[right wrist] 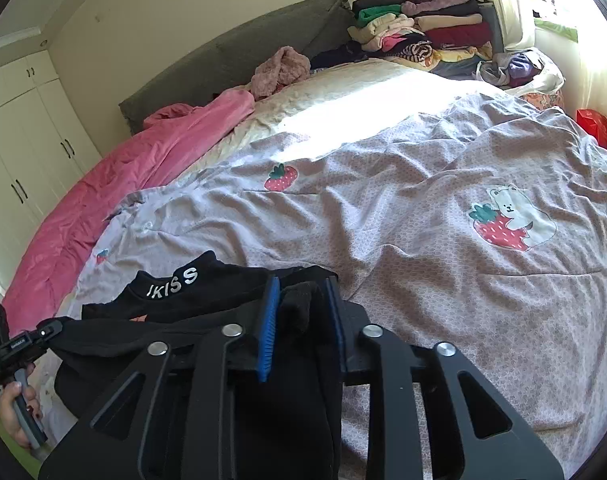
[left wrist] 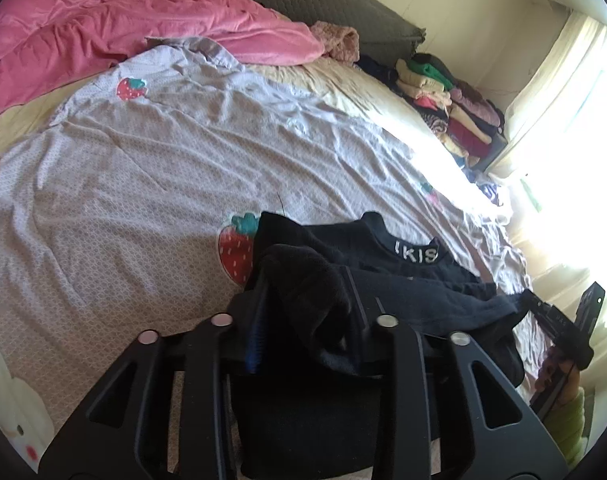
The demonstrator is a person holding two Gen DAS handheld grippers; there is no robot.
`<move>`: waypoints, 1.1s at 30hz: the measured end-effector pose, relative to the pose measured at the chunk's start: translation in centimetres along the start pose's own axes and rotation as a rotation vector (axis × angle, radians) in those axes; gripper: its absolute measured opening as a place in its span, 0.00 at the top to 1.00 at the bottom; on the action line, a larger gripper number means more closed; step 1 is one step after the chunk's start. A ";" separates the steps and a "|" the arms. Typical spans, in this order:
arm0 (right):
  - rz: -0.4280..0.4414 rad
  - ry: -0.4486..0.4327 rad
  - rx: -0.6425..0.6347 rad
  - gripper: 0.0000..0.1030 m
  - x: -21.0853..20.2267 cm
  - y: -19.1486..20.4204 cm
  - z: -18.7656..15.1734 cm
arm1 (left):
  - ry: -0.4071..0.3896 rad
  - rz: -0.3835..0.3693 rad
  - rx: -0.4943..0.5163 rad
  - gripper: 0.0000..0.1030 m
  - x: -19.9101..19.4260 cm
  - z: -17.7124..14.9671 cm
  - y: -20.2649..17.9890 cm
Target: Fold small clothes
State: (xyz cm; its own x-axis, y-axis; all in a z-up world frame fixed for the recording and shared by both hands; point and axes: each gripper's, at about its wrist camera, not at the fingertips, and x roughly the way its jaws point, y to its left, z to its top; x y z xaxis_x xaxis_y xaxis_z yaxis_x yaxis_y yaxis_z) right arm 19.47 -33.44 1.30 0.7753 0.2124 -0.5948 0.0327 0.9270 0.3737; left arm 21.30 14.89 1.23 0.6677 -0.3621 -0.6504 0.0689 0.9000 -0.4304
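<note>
Right wrist: black garment [right wrist: 207,300] near bedspread [right wrist: 423,248] edge, open bedspread beyond.

Matt black garment [right wrist: 207,296] (cloth), crumpled cotton sheet [right wrist: 383,208]

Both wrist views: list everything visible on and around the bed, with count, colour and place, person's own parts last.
black garment: one, black with white letters, near edge of bed, cloth between both grippers' fingers
bedspread: one, lilac with strawberry prints, covering bed
pink blanket: one, pink, bunched along far left side
headboard cushion: one, grey-green, against wall
folded clothes pile: one stack, mixed colours, far corner by window
wardrobe: one, white, left wall
left gripper: black, cloth between fingers
right gripper: black, blue pads, cloth between them
</note>
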 end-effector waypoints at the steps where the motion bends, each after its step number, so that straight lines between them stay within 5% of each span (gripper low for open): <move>1: 0.002 -0.010 0.004 0.69 -0.3 -0.1 -0.1 | -0.018 0.002 -0.004 0.65 -0.4 0.2 0.1; 9: 0.010 -0.054 -0.014 0.69 -3.7 0.1 -1.5 | -0.065 0.009 0.076 0.65 -3.4 -0.8 -0.9; 19: -0.008 0.106 -0.252 0.71 -1.6 4.3 -6.9 | 0.068 0.116 0.291 0.65 -1.0 -6.7 -3.3; 26: -0.031 0.126 -0.291 0.71 2.0 6.0 -5.3 | 0.090 0.116 0.320 0.65 1.5 -5.3 -4.5; 33: -0.022 0.113 -0.253 0.71 4.3 6.1 -2.0 | 0.063 0.080 0.232 0.64 3.3 -2.6 -4.5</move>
State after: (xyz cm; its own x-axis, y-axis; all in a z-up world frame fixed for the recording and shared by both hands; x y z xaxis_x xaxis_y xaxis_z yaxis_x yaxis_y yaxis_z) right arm 21.76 -26.23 -0.45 0.7005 0.2109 -0.6817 -0.1208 0.9766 0.1780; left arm 21.27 9.01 -0.63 0.6313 -0.2949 -0.7173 0.1902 0.9555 -0.2254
